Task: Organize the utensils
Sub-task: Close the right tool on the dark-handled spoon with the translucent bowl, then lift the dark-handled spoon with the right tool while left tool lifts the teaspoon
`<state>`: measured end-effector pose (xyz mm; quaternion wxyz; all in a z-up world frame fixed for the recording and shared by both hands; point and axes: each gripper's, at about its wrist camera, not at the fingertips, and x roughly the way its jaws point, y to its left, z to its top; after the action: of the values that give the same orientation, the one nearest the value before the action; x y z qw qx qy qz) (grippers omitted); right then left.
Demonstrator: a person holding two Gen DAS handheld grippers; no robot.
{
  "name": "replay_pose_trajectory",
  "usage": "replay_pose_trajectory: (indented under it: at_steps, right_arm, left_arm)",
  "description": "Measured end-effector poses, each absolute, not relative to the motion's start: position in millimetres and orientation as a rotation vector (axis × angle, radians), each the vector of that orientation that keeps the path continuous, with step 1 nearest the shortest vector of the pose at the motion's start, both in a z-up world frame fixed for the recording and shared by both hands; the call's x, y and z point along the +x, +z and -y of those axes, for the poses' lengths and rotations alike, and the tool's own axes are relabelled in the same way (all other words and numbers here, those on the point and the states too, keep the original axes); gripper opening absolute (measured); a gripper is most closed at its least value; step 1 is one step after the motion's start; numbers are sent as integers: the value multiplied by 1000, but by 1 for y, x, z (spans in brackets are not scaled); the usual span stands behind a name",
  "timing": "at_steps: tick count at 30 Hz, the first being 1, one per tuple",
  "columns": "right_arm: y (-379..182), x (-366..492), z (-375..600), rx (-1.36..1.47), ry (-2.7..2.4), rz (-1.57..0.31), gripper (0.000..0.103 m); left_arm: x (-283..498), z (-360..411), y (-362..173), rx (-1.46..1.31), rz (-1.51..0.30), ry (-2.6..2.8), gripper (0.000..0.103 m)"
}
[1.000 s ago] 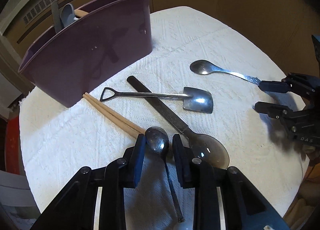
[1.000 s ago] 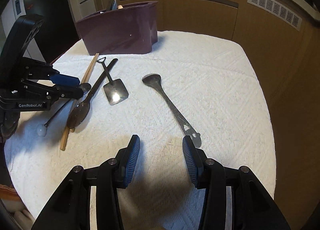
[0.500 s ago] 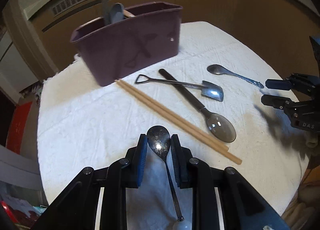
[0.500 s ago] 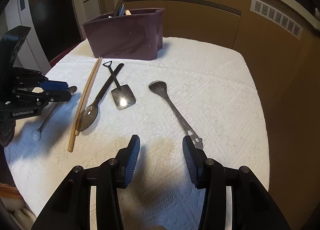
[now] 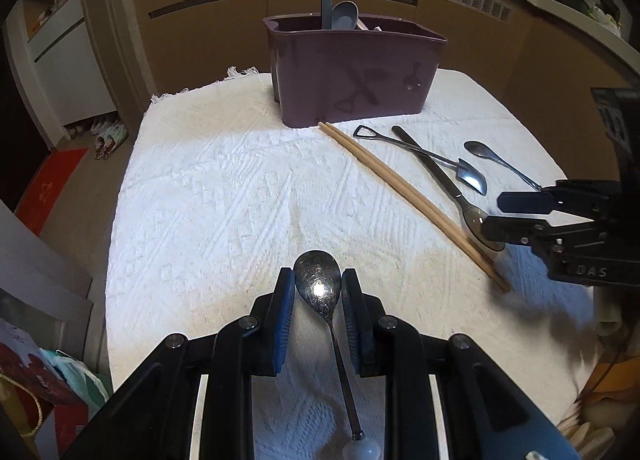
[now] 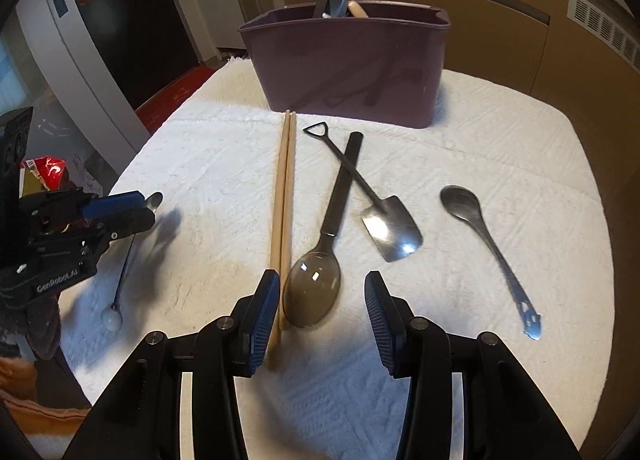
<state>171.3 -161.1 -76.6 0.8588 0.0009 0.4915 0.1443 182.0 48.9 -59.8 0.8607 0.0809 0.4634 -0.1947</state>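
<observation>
The left gripper (image 5: 317, 289) clamps a tarnished metal spoon (image 5: 318, 280) by its bowl, low in the frame, its thin handle ending in a white knob. The right gripper (image 6: 322, 302) stands released above a smoky plastic spoon (image 6: 314, 288).

A dull plum-purple caddy (image 6: 348, 64) stands at the far end of a white cloth (image 5: 224, 212) woven with raised diamond and zigzag patterns. Pale tan wooden chopsticks (image 6: 283, 196) lie left of a smoky translucent brown spoon (image 6: 314, 288) with a black handle. The shovel-shaped spoon (image 6: 390, 226) and plain spoon (image 6: 464, 204) are shiny silver. Both black claws carry ribbed blue pads (image 6: 264, 316).
</observation>
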Motion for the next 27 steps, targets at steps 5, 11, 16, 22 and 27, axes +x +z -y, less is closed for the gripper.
replay_pose_trajectory:
  at_steps: [5,11,16,22,27]
  right_arm:
    - [-93,189,146,-23,255,-1086,45]
    - [-90,177,139,-125,289,-1117,33]
    - [-87,140,164,-161,275,-1136,33]
    - [-82,95,202,-140,237,-1157,33]
    - [-80,70,218,-176,215,-1169,33]
  left_arm:
    - [181,-58,-61,127,-973,-426,21]
    - [181,-61,-63,106,-982,-438,21]
    - [176,-56,-62,103,-988,-458,21]
    - [164,-38,-49,133,-965,-496,18]
    - [158,-21,-43,167,-957,-524,18]
